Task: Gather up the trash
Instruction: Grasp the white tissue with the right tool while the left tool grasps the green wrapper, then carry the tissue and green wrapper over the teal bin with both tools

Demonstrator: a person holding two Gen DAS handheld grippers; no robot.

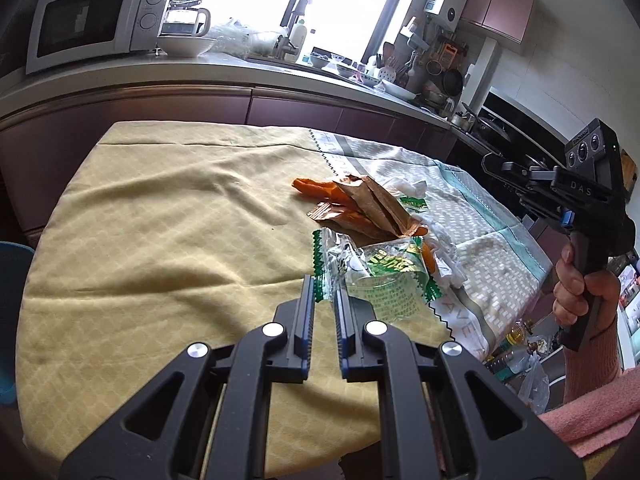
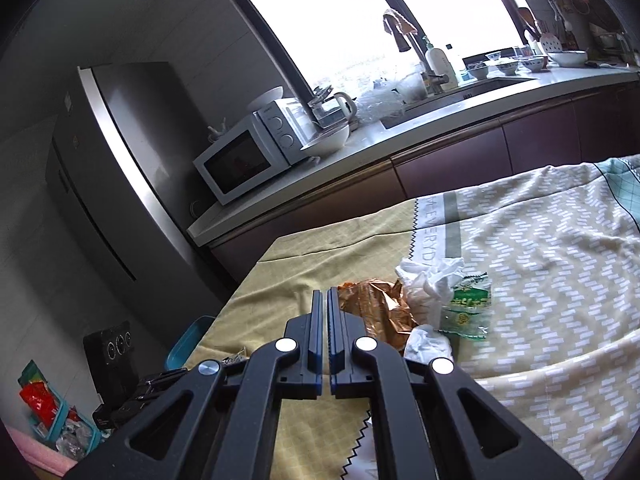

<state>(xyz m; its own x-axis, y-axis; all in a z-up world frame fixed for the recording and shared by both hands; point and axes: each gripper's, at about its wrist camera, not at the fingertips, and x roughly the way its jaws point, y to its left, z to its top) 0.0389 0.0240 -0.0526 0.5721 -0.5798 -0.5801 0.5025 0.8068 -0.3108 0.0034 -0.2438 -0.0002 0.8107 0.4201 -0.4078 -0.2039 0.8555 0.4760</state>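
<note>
A pile of trash lies on the cloth-covered table: a green and clear plastic wrapper, a brown foil bag, an orange wrapper and crumpled white tissue. My left gripper is slightly open, its fingertips on either side of the green wrapper's near left edge. My right gripper is shut and empty, held above the table near the brown foil bag, tissue and green wrapper. The right gripper also shows at the right of the left wrist view.
A kitchen counter runs behind the table with a microwave, kettle, bowls and a sink. A fridge stands at the left. A teal basket of trash sits on the floor at lower left. A blue bin edge is left of the table.
</note>
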